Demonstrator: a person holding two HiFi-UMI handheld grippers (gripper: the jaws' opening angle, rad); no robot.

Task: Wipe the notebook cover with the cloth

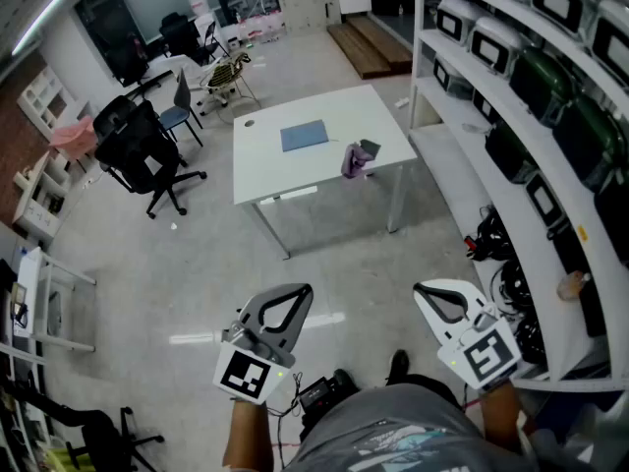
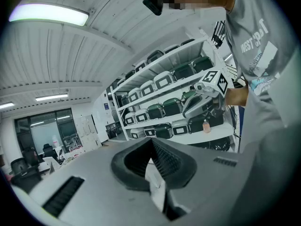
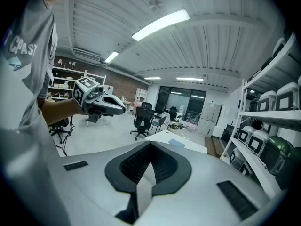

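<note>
A blue notebook (image 1: 304,136) lies flat on a white table (image 1: 285,177) far ahead across the floor. A crumpled purple cloth (image 1: 359,157) sits near that table's right edge, to the right of the notebook. Both grippers are held close to the person's body, well away from the table. My left gripper (image 1: 302,290) is shut with nothing in it, its jaws meeting at the tip (image 2: 151,140). My right gripper (image 1: 421,289) is also shut and empty, jaws together (image 3: 150,144). The right gripper view shows the notebook (image 3: 176,143) small and distant.
Tall white shelves (image 1: 550,116) with green and white cases run along the right side. Black office chairs (image 1: 147,155) stand left of the table, and a wooden platform (image 1: 369,42) lies beyond it. Open grey floor (image 1: 334,254) lies between me and the table.
</note>
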